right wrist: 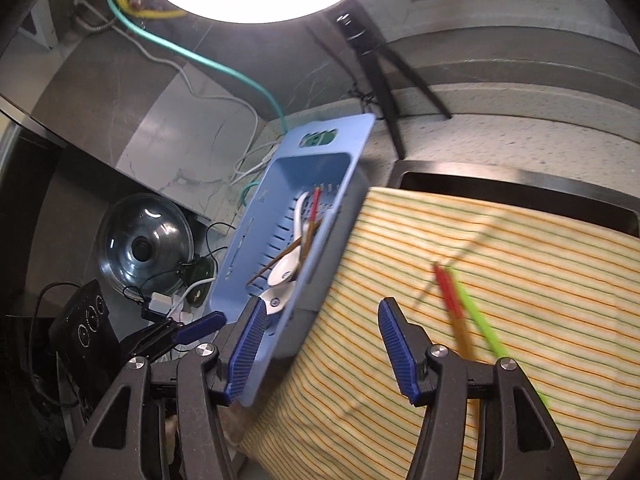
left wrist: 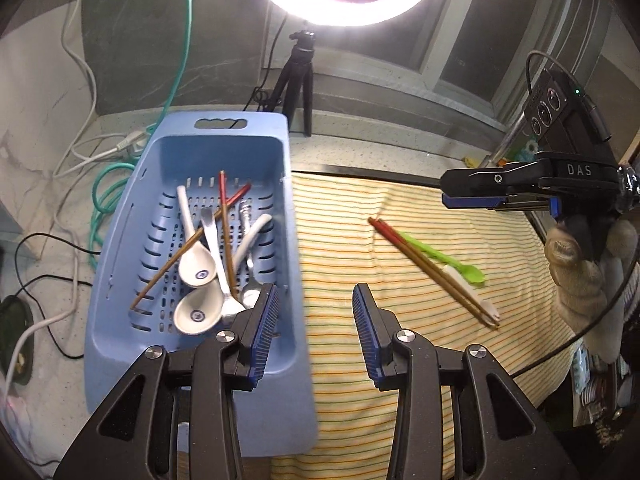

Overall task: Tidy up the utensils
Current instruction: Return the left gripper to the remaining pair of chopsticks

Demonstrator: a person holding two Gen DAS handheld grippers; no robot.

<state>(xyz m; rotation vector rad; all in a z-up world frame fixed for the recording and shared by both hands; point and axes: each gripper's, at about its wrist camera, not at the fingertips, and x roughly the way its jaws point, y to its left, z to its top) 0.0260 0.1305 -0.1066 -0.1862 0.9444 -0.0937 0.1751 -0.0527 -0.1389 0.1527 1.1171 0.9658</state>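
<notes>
Both claws are open and nothing is held: the left gripper near the blue basket, the right gripper over the striped cloth. White spoons and chopsticks are piled in the basket. More chopsticks and a green spoon lie on the cloth, farther right. The chopsticks look thin, light and slippery, so they are best pinched at the middle. The white spoons could break.

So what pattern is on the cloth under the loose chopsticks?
Pale yellow cloth with thin orange and green stripes; sharpest in the left wrist view.
</notes>
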